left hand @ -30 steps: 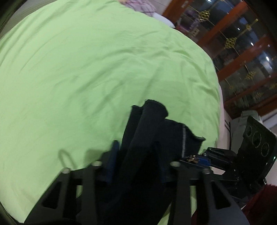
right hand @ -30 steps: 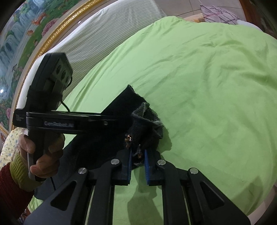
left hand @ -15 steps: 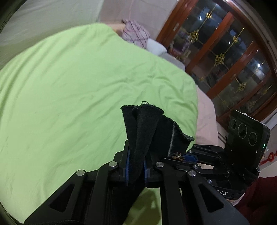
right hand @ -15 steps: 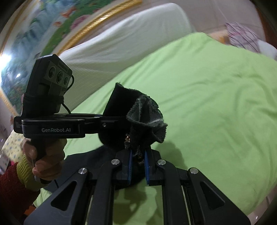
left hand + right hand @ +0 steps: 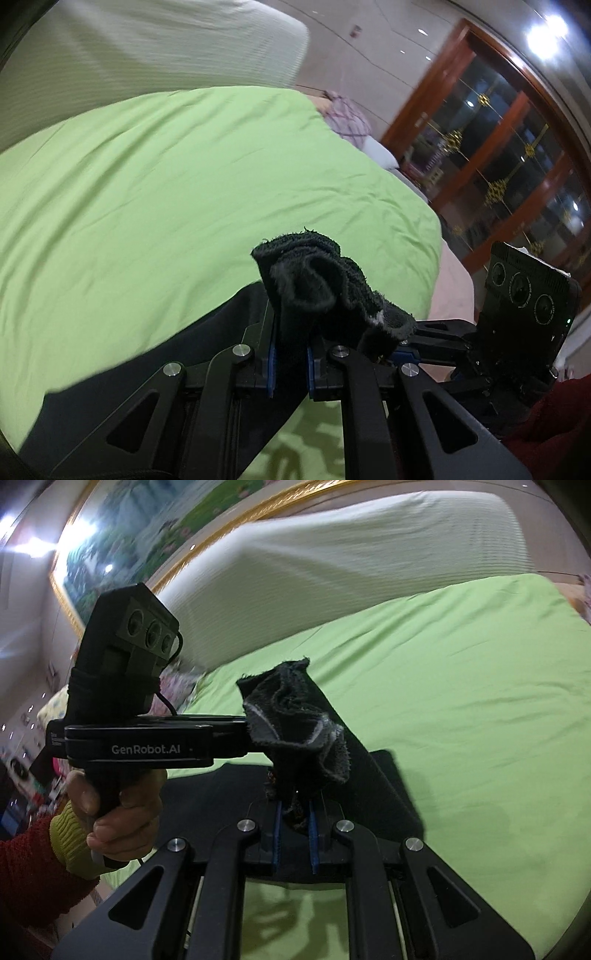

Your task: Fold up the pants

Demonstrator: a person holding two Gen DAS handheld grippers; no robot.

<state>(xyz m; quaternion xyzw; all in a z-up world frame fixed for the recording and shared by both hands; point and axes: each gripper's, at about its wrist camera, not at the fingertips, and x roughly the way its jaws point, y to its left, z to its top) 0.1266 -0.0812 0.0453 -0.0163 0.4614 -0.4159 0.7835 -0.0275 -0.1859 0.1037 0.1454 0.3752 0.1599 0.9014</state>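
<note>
While the black pants (image 5: 314, 280) bunch up in a frayed wad right at your fingertips, both of your tools have them pinched. Your left gripper (image 5: 290, 360) is closed almost fully, its blue pads clamped on a thick fold of the fabric that rises ahead of the fingers and flops over to the right. Your right gripper (image 5: 294, 830) is likewise squeezed down on a narrow gather of the same cloth (image 5: 295, 716), whose ragged grey-edged hem stands up just beyond the tips. From each grip the rest of the garment hangs back and down under the tool, draping onto the green bedspread (image 5: 166, 192) beneath and ahead of you.

Seen from your right tool, your left tool sits just to its left with its fingers meeting the same bunch of fabric, and your left hand (image 5: 107, 812) wraps its handle, a red sleeve (image 5: 26, 878) with a yellow cuff behind it. Farther ahead lies a long white bolster (image 5: 351, 572), and beyond that a gold-framed painting (image 5: 155, 535). Off to the right of your left tool stands a wood-framed glass door (image 5: 498, 166).
</note>
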